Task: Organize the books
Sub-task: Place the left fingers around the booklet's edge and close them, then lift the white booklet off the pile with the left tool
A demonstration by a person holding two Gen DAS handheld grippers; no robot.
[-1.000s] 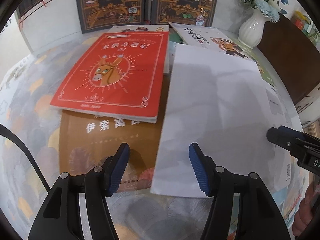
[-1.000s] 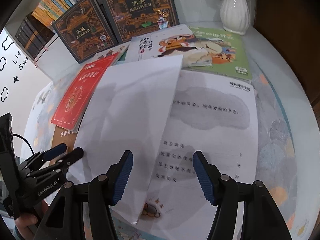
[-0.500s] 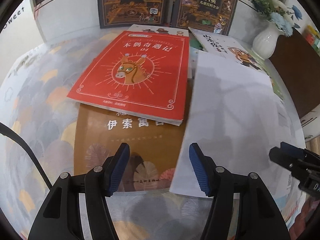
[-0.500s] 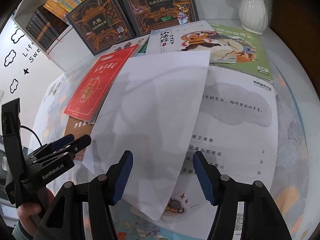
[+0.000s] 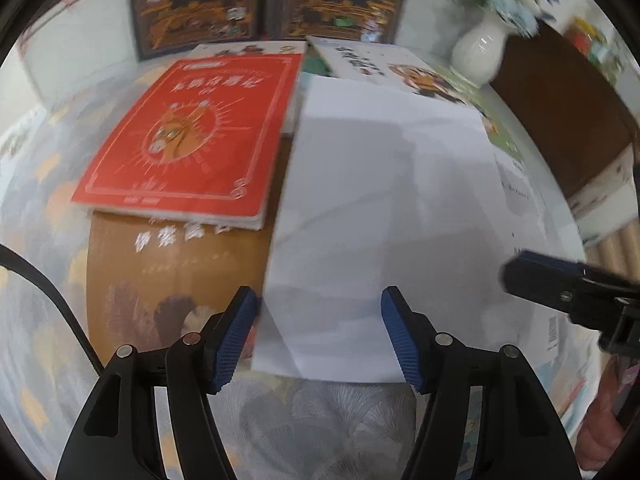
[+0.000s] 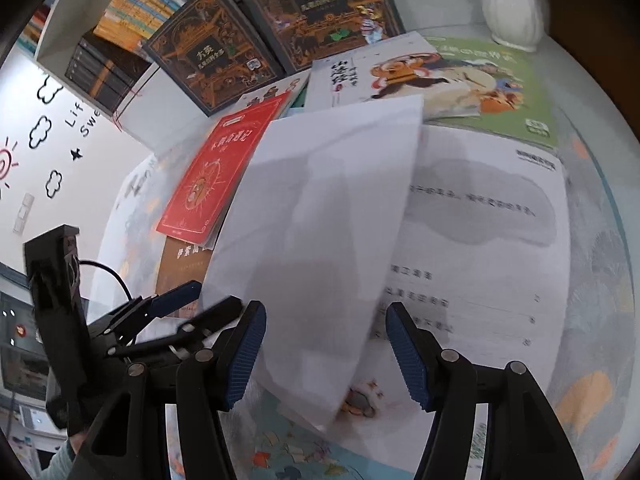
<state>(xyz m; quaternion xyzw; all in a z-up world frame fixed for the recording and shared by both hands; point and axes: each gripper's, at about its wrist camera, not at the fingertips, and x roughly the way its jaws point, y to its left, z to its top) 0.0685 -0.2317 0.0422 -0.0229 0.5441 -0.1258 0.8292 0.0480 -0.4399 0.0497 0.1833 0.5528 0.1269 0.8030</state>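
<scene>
An open book lies before both grippers, its blank white page (image 5: pixel 384 220) lifted and curling over the printed page (image 6: pixel 480 240). My left gripper (image 5: pixel 318 334) hangs over that page's near left corner. Its jaws are opening, and no pad touches the page. My right gripper (image 6: pixel 326 352) stands open over the near edge of the raised page (image 6: pixel 320 220), gripping nothing. To the left, a red book (image 5: pixel 192 140) lies on a brown book (image 5: pixel 172 272). The right gripper (image 5: pixel 516 276) shows at the right of the left wrist view.
Two dark ornate books (image 6: pixel 320 4) stand against a white shelf box at the back. In front of them lie a white picture book (image 6: pixel 380 76) and a green book (image 6: pixel 508 80). A white vase (image 6: pixel 512 4) stands at the back right. The tablecloth (image 5: pixel 48 280) is patterned.
The left wrist view swung left, then back right over the white page, and is now blurred. In the right wrist view the left gripper has come closer and the page stands higher.
</scene>
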